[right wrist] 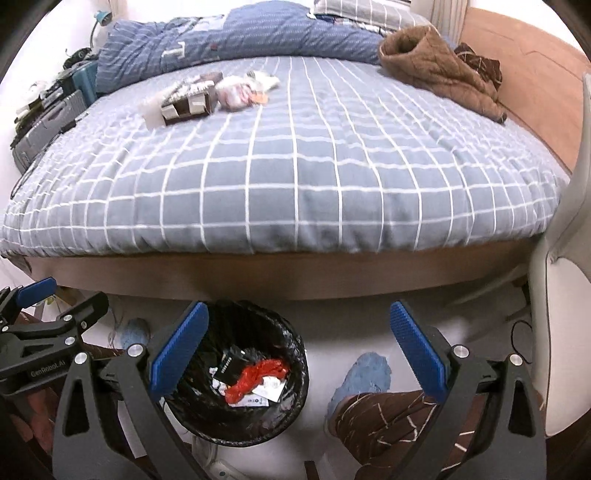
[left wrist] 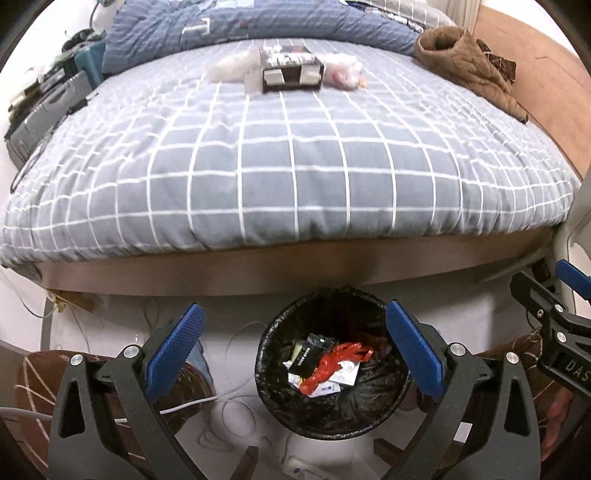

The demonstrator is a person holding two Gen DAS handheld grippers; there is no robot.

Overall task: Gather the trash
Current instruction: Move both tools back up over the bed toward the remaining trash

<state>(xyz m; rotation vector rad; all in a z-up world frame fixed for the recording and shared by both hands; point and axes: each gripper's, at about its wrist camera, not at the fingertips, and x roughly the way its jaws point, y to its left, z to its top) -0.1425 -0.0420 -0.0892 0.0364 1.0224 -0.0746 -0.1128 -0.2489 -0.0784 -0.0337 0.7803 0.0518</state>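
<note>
Now both your left tool (left wrist: 291,347) and right tool (right wrist: 299,347) gape empty above the bin (left wrist: 332,417), its trash (left wrist: 325,365) dropped; box (left wrist: 291,68) waits far on the bed (left wrist: 295,166)

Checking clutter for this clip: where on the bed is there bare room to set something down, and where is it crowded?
Free: the wide checked cover between the bed's near edge and the box. Crowded: the far side, with box, plastic bags, blue quilt and brown jacket.
</note>
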